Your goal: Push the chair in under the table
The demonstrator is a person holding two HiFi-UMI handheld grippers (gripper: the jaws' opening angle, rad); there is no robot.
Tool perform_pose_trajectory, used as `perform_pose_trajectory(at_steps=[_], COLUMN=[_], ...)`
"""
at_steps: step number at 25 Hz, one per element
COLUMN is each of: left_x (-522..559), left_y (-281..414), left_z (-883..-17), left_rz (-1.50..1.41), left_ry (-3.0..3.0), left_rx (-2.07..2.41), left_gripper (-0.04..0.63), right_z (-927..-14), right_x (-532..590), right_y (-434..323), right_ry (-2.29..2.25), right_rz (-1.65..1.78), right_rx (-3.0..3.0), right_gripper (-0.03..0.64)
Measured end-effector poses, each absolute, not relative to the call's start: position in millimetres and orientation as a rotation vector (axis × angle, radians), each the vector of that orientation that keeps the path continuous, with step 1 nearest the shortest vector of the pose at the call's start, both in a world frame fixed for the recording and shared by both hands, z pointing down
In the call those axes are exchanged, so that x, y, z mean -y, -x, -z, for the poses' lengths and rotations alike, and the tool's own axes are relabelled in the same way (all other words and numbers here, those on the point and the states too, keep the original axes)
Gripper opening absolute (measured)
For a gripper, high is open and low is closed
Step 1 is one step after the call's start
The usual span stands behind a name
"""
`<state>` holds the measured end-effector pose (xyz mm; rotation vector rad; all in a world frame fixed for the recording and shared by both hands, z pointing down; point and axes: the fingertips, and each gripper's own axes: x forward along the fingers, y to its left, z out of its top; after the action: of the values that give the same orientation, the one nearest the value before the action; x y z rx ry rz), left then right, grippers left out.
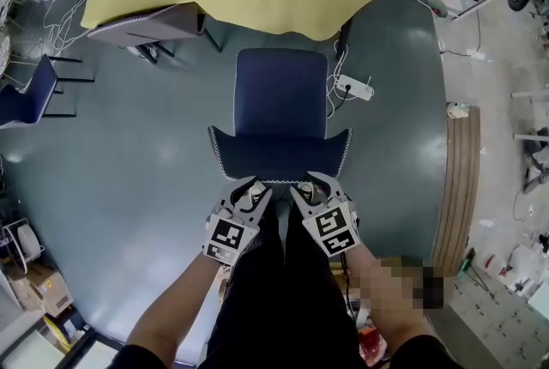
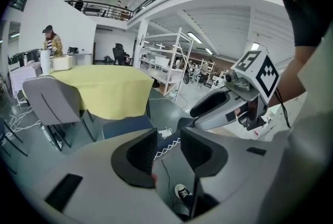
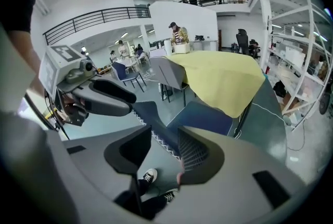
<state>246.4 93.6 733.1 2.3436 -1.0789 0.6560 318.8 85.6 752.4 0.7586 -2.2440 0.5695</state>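
At the reach step, the left hand-held gripper (image 1: 257,188) and right hand-held gripper (image 1: 305,184), both part-open and empty, likely must clasp the chair (image 1: 281,105) back, then push.

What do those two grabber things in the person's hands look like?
They are pale grey plastic claws with curved jaws. The left gripper and the right gripper each carry a white cube printed with black square patterns. Dark ridged pads line the inside of the jaws. The person wears black short sleeves.
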Motion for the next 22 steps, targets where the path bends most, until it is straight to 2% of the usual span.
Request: perform_pose_trajectory(at_steps=[12, 22], left_x=[-97, -90], left_y=[-242, -230], left_z=[-765, -799], left_rz=[-1.082, -1.352], left_ry=[-2.403, -2.347], left_rx=[1.005, 0.975], left_gripper=[0.238, 0.275], right_z=[-773, -809], right_x=[-88, -86], right_y=[-328, -335], right_ry=[-0.640, -0.538], right_rz=[-0.312, -0.233], right_rx=[2.085, 1.955], right_gripper=[0.216, 0.232])
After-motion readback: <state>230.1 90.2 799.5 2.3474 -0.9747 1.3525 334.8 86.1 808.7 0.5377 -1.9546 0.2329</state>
